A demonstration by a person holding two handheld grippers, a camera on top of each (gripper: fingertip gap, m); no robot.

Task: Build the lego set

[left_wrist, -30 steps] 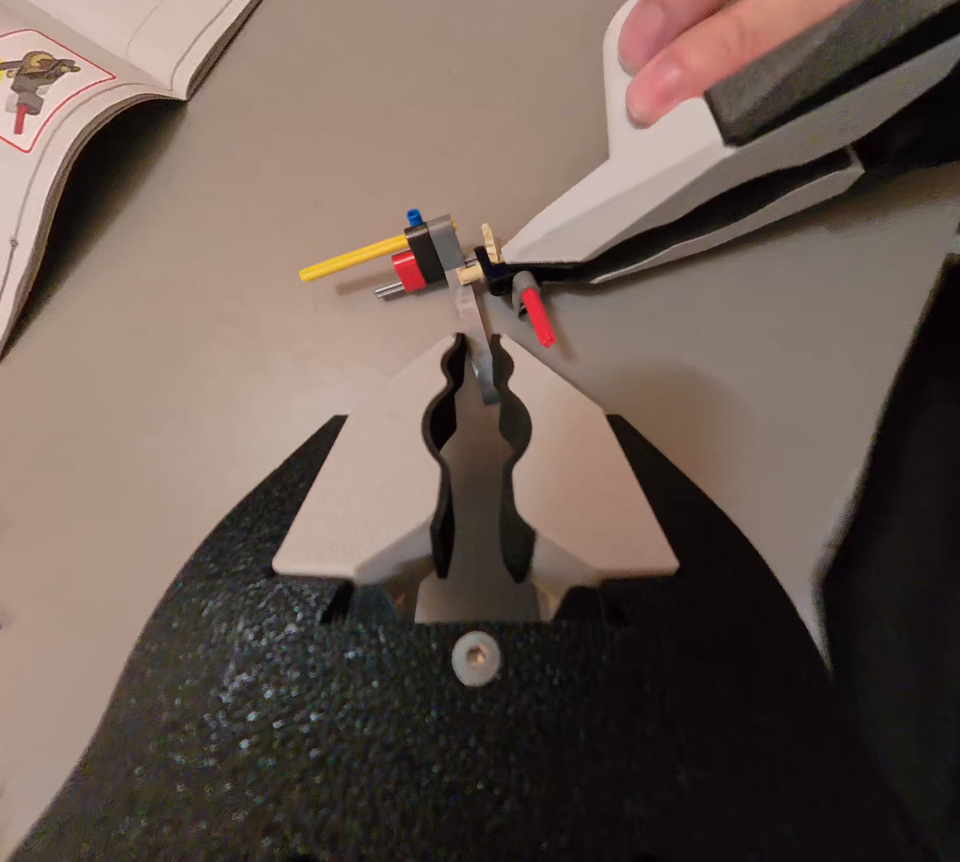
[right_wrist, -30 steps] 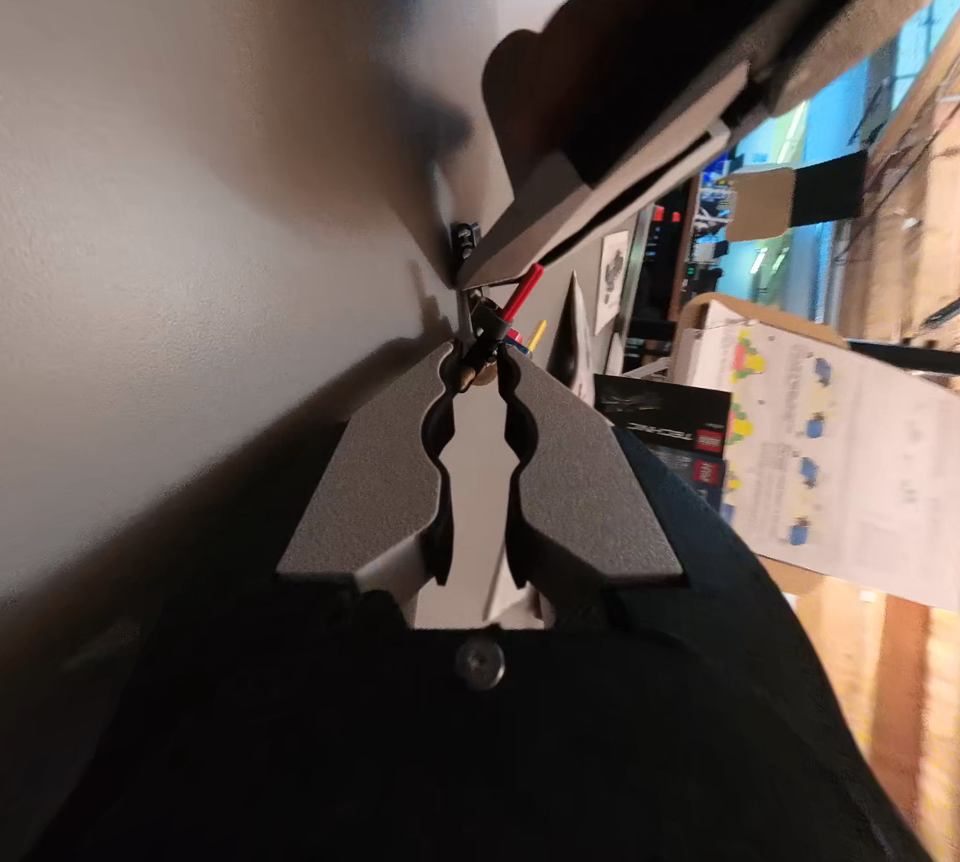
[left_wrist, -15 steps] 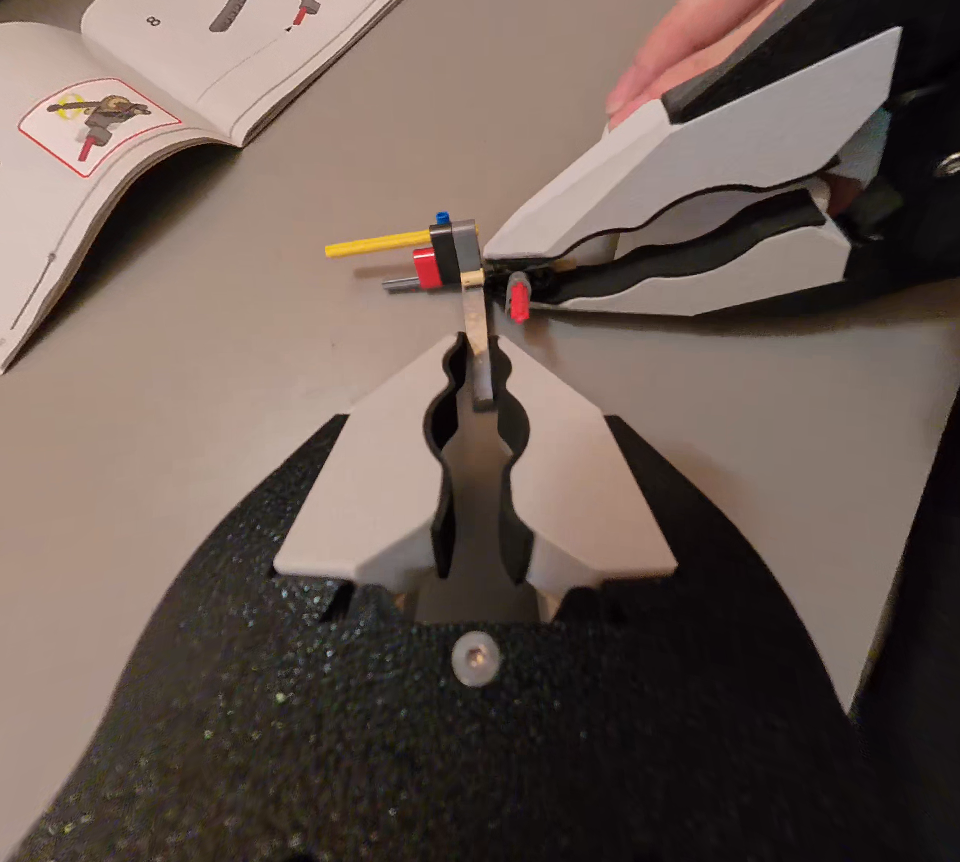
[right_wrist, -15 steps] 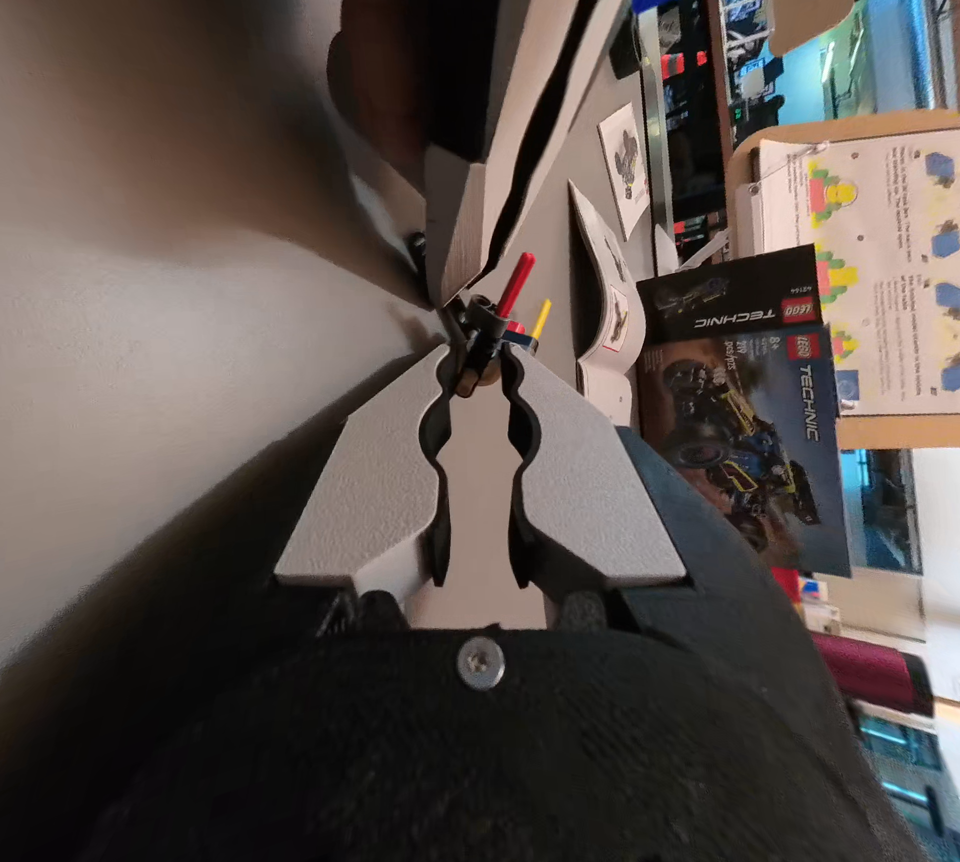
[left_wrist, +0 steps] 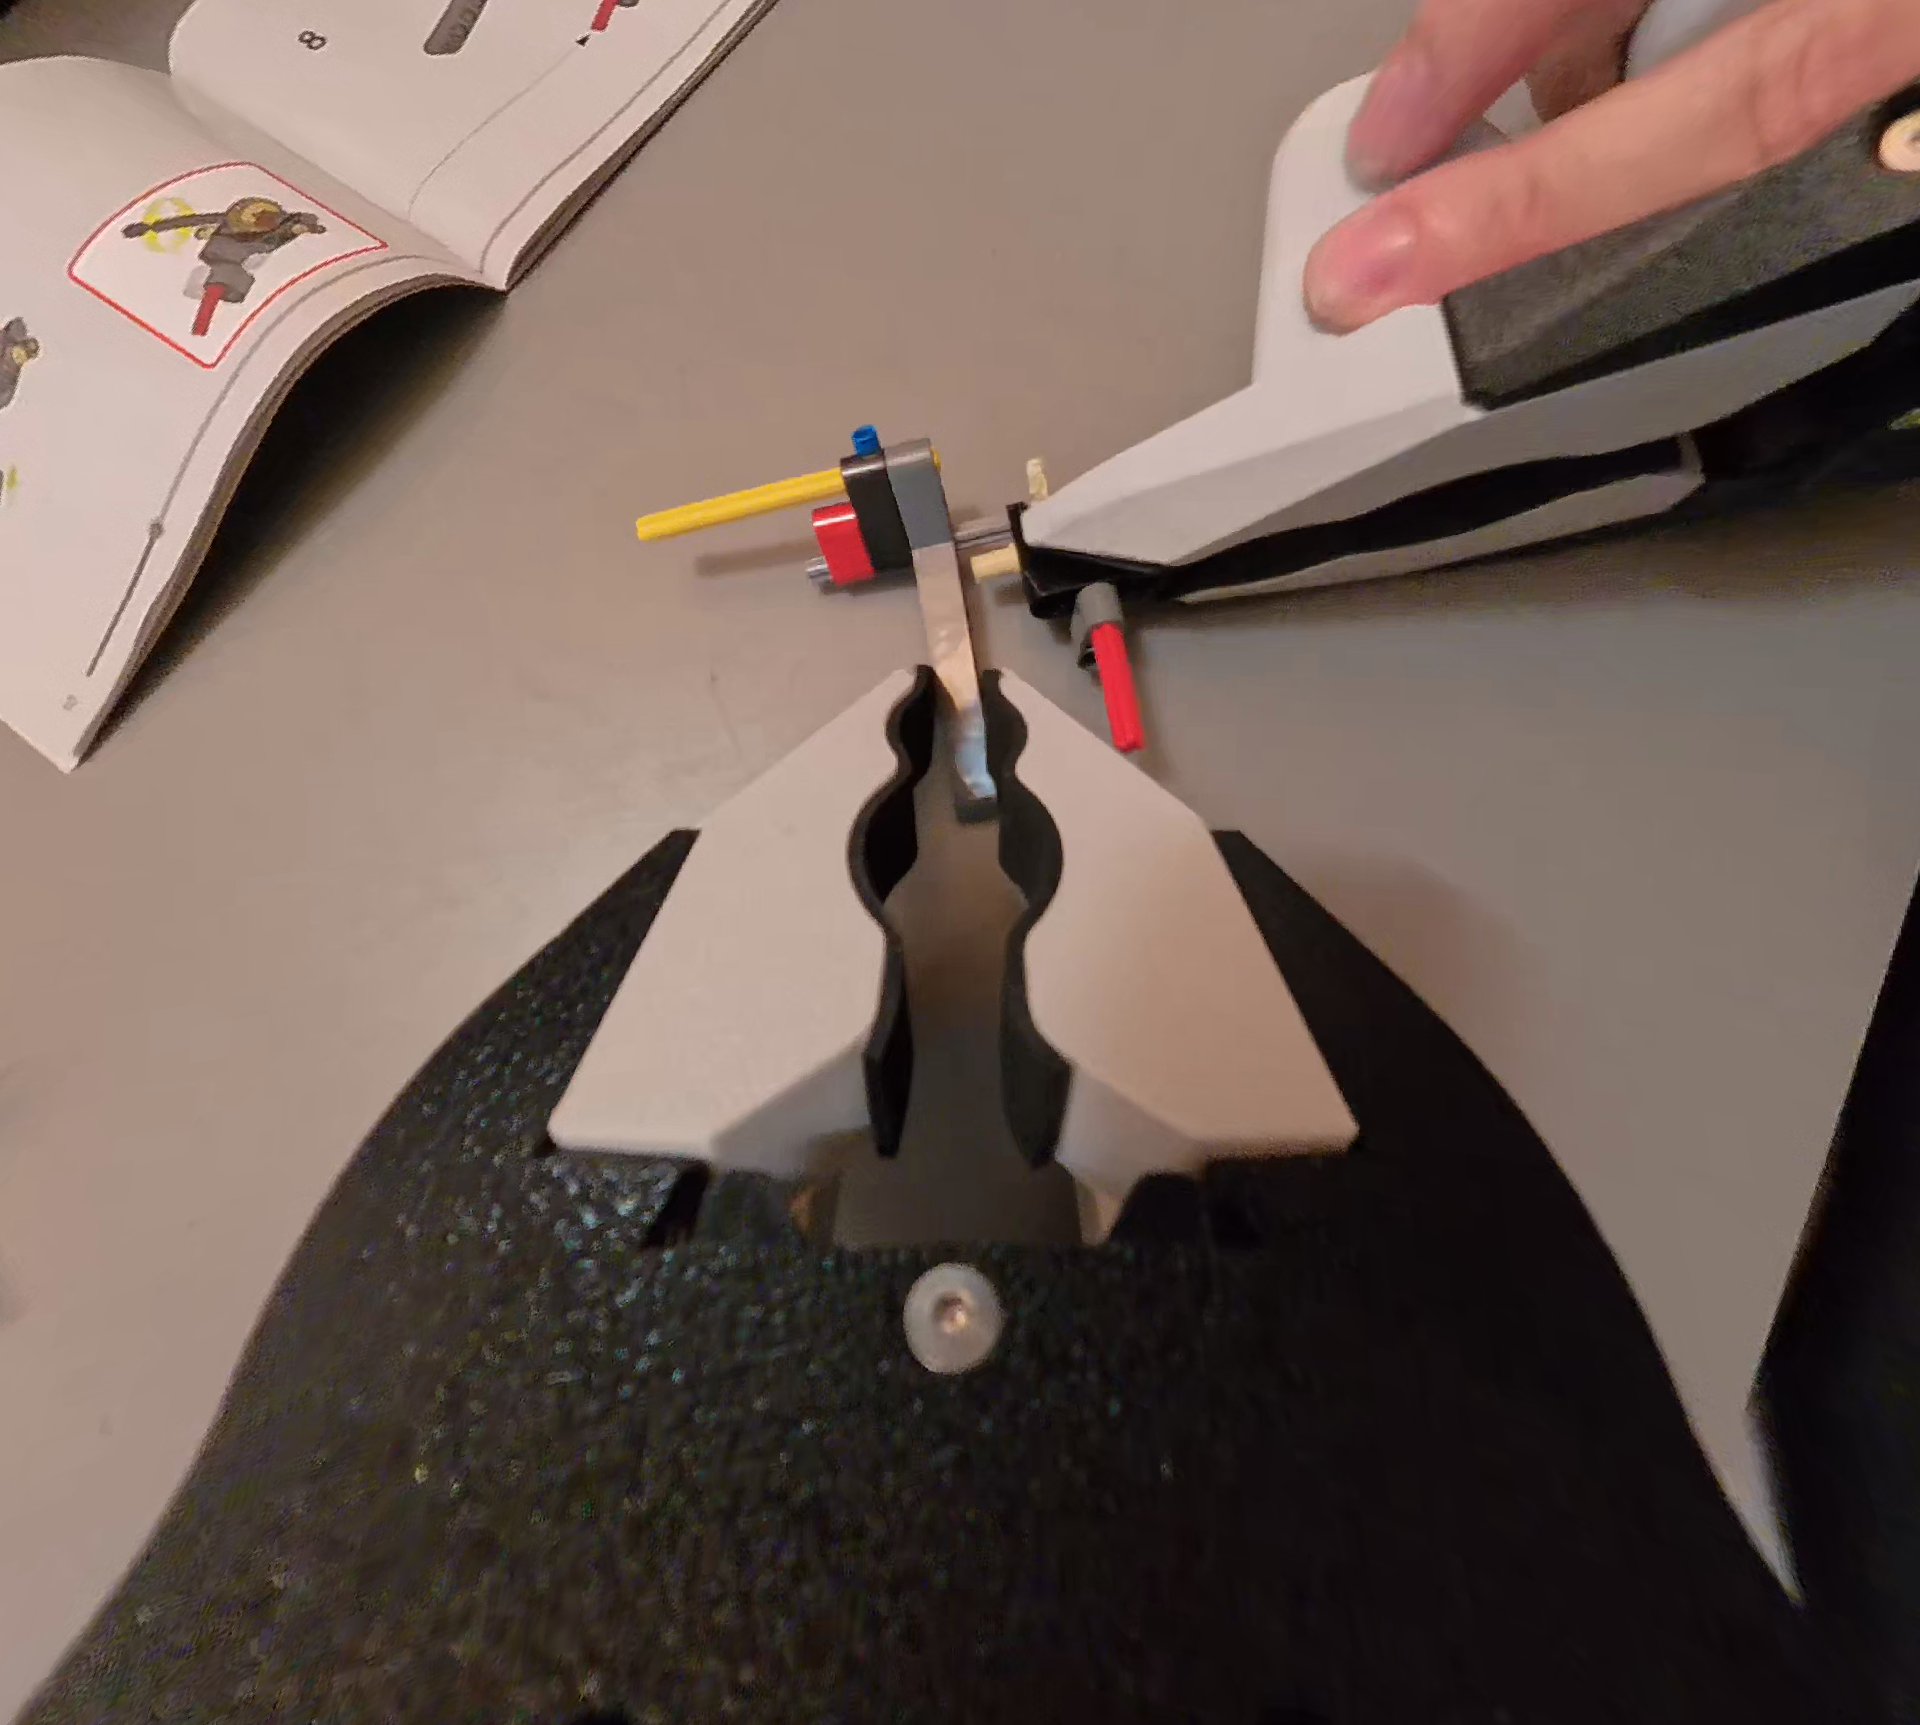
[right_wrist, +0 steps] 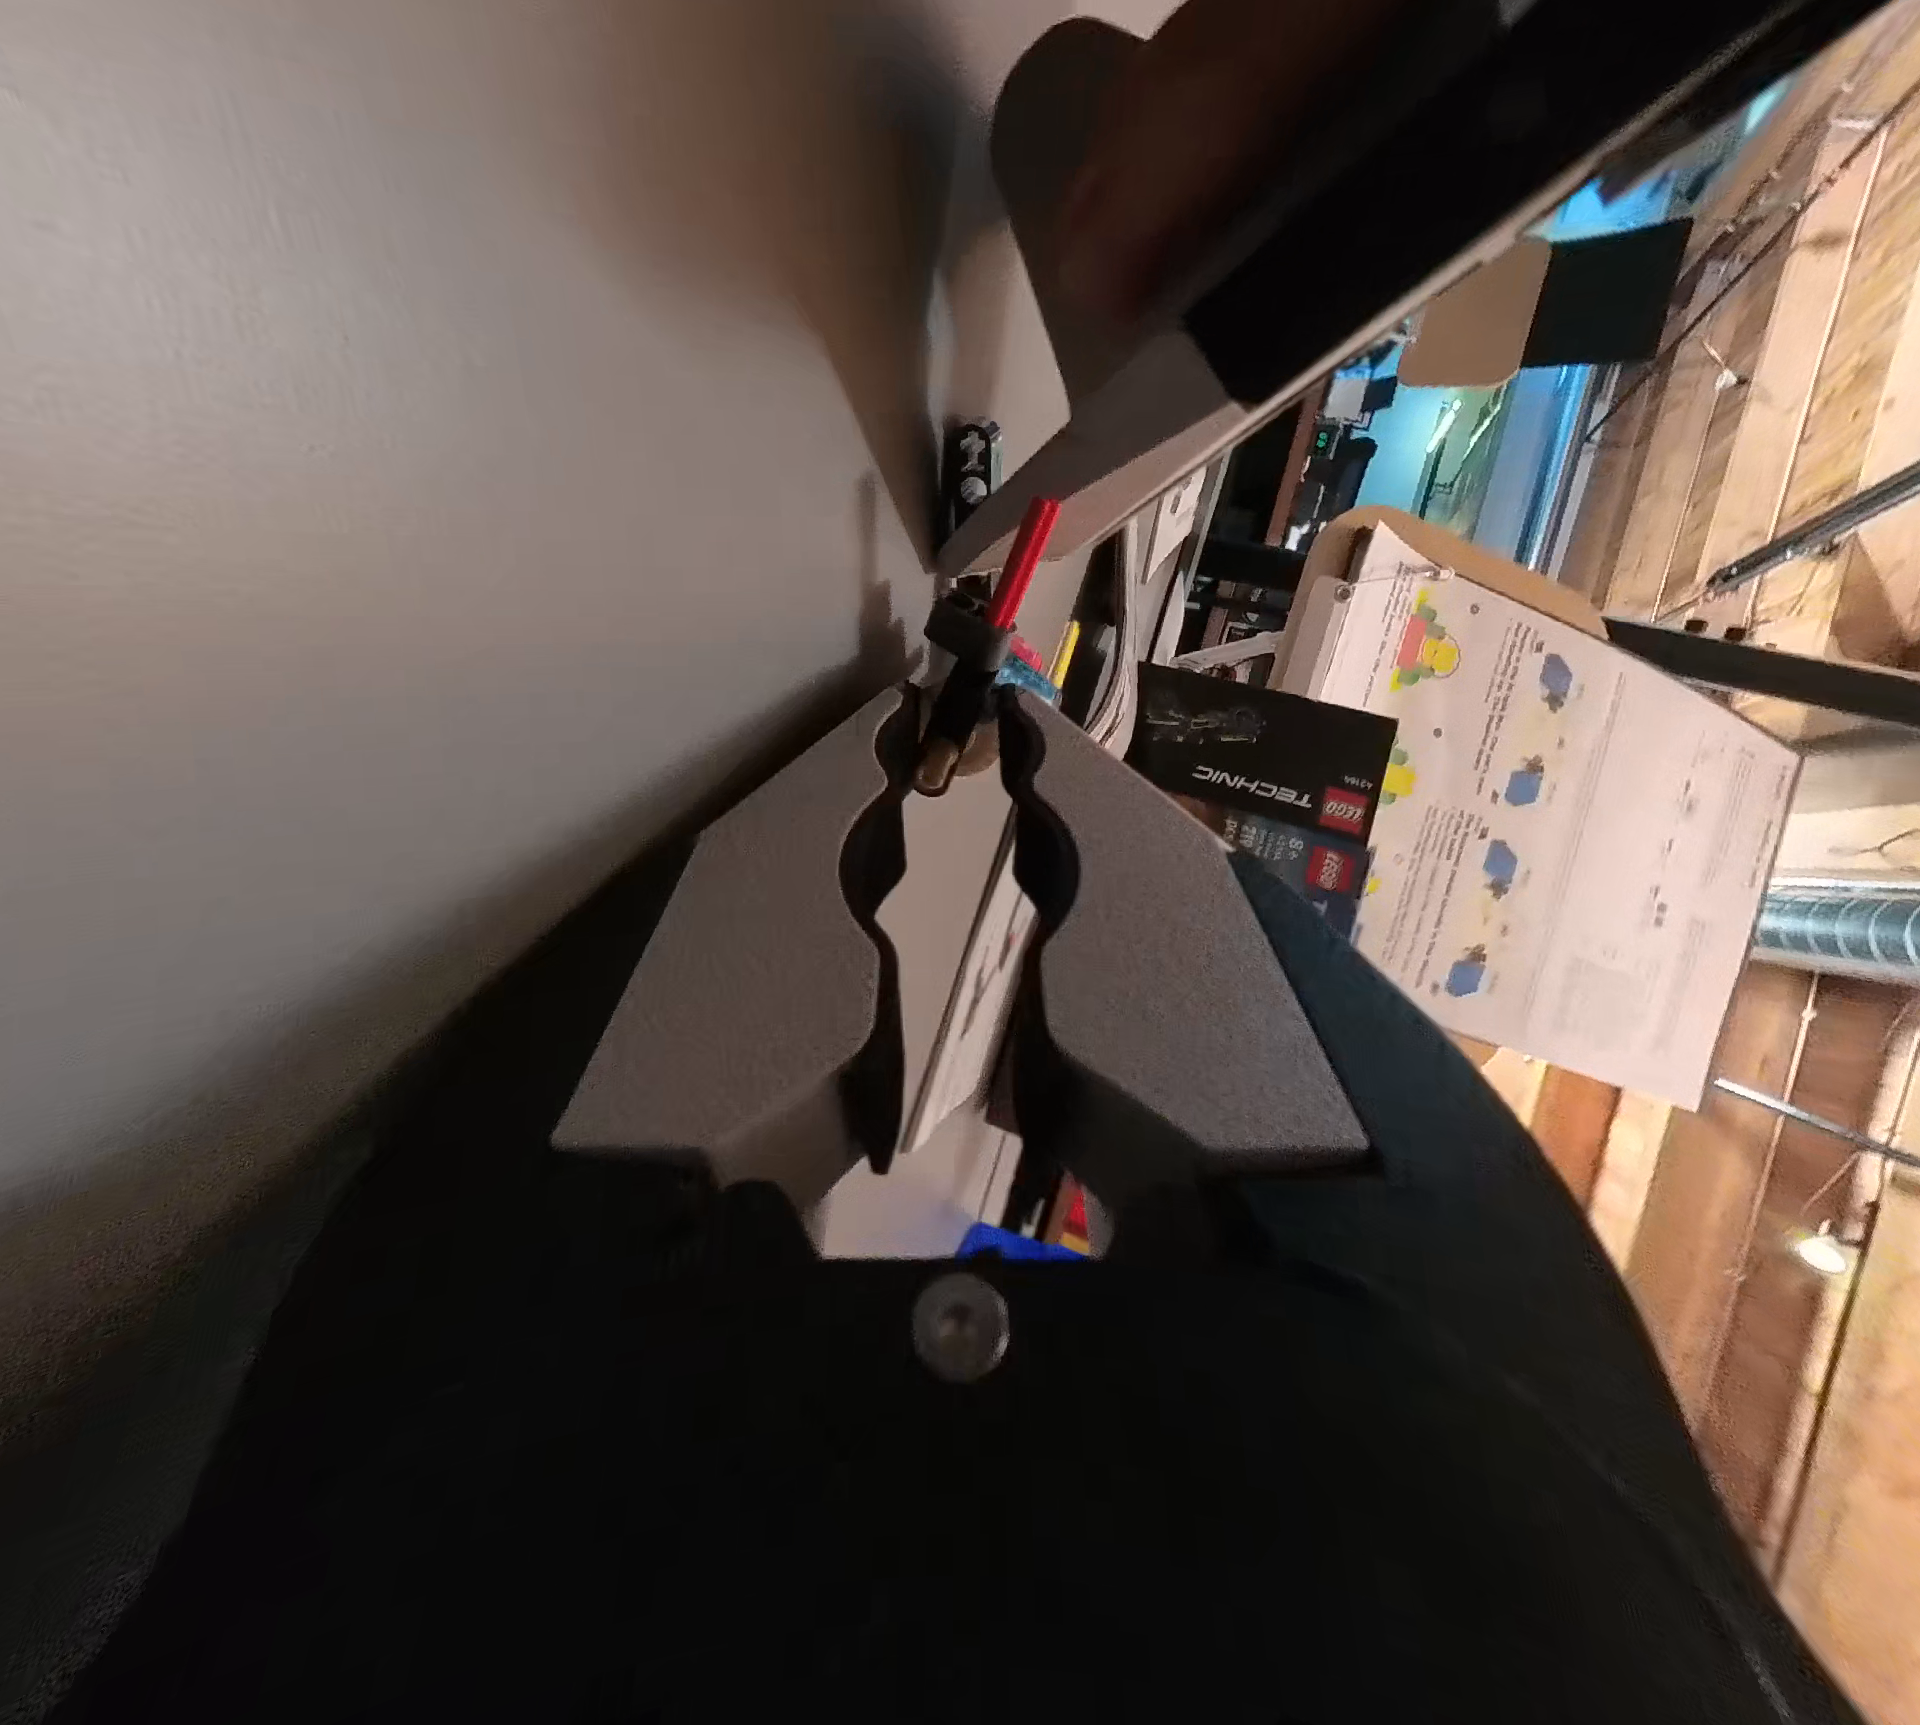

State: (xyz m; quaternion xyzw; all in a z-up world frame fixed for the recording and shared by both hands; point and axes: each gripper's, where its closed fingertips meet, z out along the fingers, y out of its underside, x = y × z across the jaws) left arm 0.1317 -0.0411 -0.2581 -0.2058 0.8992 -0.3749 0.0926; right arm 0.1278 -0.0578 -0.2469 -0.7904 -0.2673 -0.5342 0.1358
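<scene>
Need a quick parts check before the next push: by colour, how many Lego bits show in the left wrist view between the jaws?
Yellow: 1, yellow axle
Red: 2, red block, red axle
Blue: 1, blue pin
Grey: 1, grey beam
Black: 1, black block
Tan: 1, tan pin
Total: 7

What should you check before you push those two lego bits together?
1. Left gripper pinching the grey beam: ok.
2. Right gripper clamped on the black connector piece: ok.
3. Tan pin fully seated in the beam: cannot tell.
4. Red axle clear of the left fingers: ok, apart.
5. Yellow axle in place: ok.
6. Instruction booklet open nearby: ok.
</scene>
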